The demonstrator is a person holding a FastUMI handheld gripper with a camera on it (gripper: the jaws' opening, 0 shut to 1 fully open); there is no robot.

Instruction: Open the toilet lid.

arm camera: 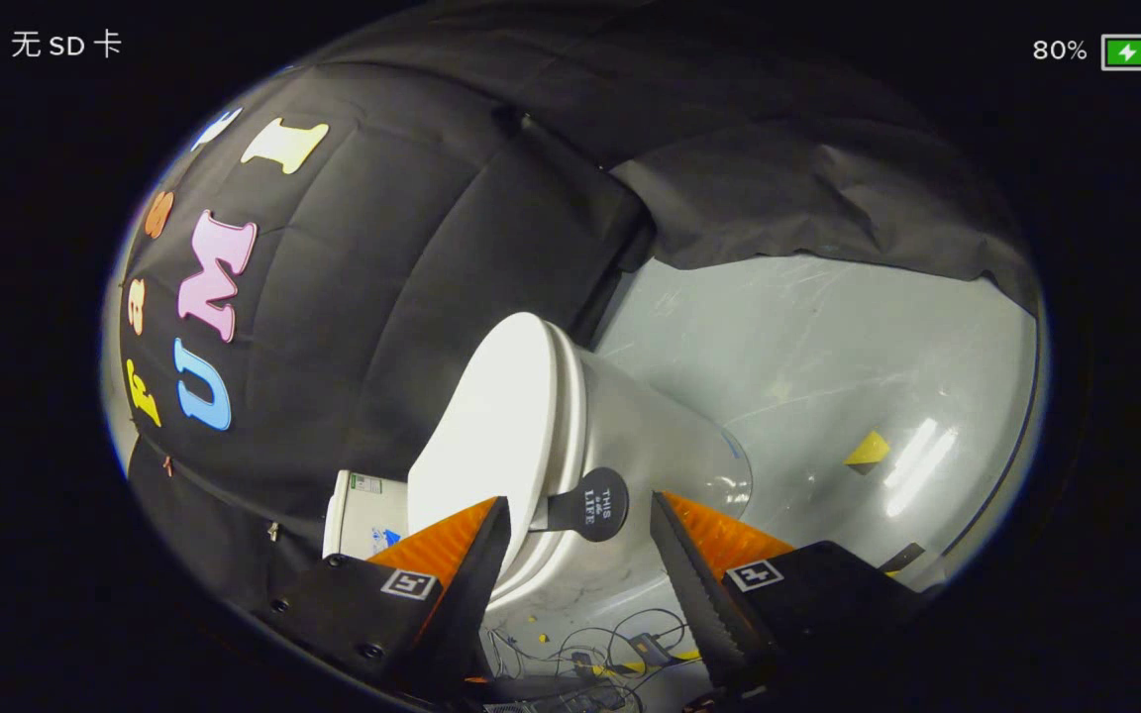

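I had the gripper [580, 540] rolled hard over on its side, so the whole booth sat tilted in my view, and its two fingers [476, 555] were spread wide apart with nothing pressed between them. The toilet [630, 426] stood just ahead of the fingers, white and glossy, its bowl bulging toward the pale floor [828, 347]. The toilet lid [486, 416] was down on the seat, its broad smooth face turned toward the black cloth wall [382, 248], and the thin stacked edges of lid and seat ran as curved bands along the rim. A round black lifting tab [595, 505] stuck out from the lid's edge on a short stalk, and it sat right in the open gap between the fingers, nearer the orange-backed finger on the lid side than the other one. I could not see either finger touching the tab; both serrated inner faces stood clear of it. There was white print on the tab, too small for me to make anything of. Behind the lid, against the cloth, the white cistern [363, 515] peeked out, partly hidden by the nearer finger. Down below the bowl, between the finger bases, a tangle of thin cables [590, 644] lay on the floor. Farther off across the floor, well apart from the toilet, a small yellow marker [868, 451] was stuck down, with bright streaks of reflected light just beside it.
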